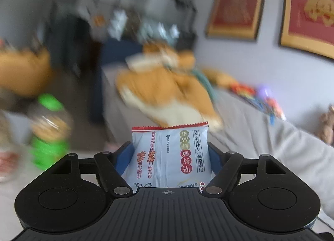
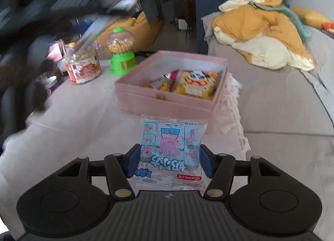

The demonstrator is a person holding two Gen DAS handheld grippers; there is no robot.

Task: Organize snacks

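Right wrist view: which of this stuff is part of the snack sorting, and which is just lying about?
Part of the job:
- blue cartoon-pig snack packet, in the right gripper
- pink cardboard box with yellow snack bags

Lying about:
- green toy candy dispenser
- glass jar with red label
- orange and cream jacket

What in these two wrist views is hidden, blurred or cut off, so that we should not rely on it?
- Left wrist view: background motion-blurred; the green-capped dispenser is smeared.
- Left wrist view: the white snack packet hides its lower end behind the left gripper body.
- Right wrist view: a blurred dark shape covers the upper left.
- Right wrist view: the pink box wall hides its lower contents.
- Right wrist view: the blue cartoon-pig packet in the right gripper blocks the table behind it.
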